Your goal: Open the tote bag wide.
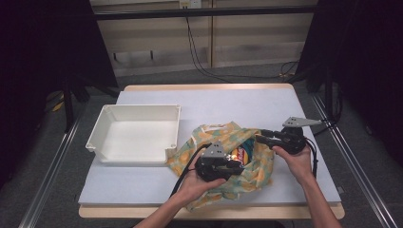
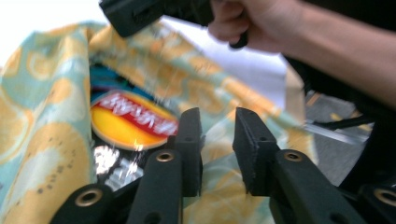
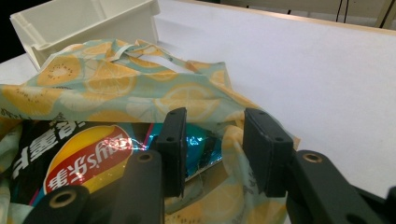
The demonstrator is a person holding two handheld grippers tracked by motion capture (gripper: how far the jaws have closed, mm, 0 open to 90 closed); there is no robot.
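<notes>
Both the left gripper (image 1: 236, 166) and the right gripper (image 1: 264, 136) are spread over the yellow-and-teal lemon-print cloth bag (image 1: 216, 134), which holds a black glossy chip packet (image 3: 84, 156).

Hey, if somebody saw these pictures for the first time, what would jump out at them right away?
Most likely the yellow-and-teal citrus-print cloth bag at the table's near middle, with a glossy black chip packet bearing a red-and-yellow logo showing in its mouth. The left gripper and right gripper sit at that opening, jaws apart. Left of the bag stands an empty white plastic bin.
</notes>
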